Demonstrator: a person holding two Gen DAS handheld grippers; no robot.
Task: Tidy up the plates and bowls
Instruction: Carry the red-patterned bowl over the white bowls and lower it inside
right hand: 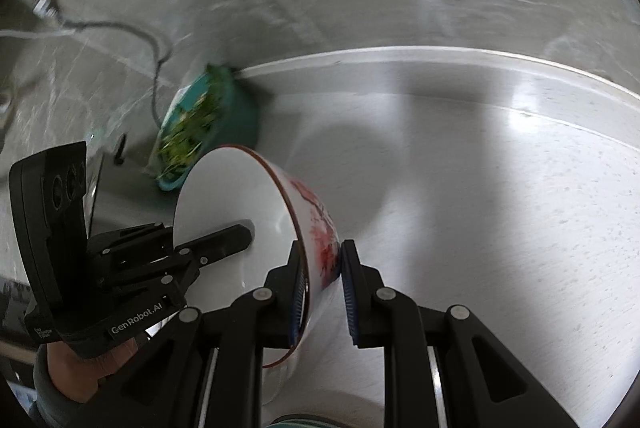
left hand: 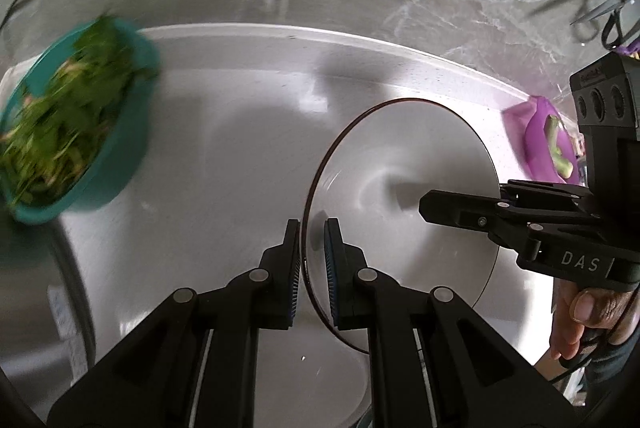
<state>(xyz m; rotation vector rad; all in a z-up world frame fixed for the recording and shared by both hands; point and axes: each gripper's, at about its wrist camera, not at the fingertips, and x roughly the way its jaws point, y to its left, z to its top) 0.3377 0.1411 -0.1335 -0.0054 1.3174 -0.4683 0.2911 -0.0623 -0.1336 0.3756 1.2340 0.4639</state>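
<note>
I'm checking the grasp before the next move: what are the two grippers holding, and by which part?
Both hold one white bowl by its rim, at opposite sides: the left gripper and the right gripper each pinch the wall, one of the fingers inside, one outside.

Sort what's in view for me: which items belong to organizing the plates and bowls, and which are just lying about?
Job items:
- white bowl, clamped at its rim by left gripper and right gripper
- teal bowl of greens
- purple dish, partly hidden

Lying about:
- dark cable on the floor
- white table, just the work surface
</note>
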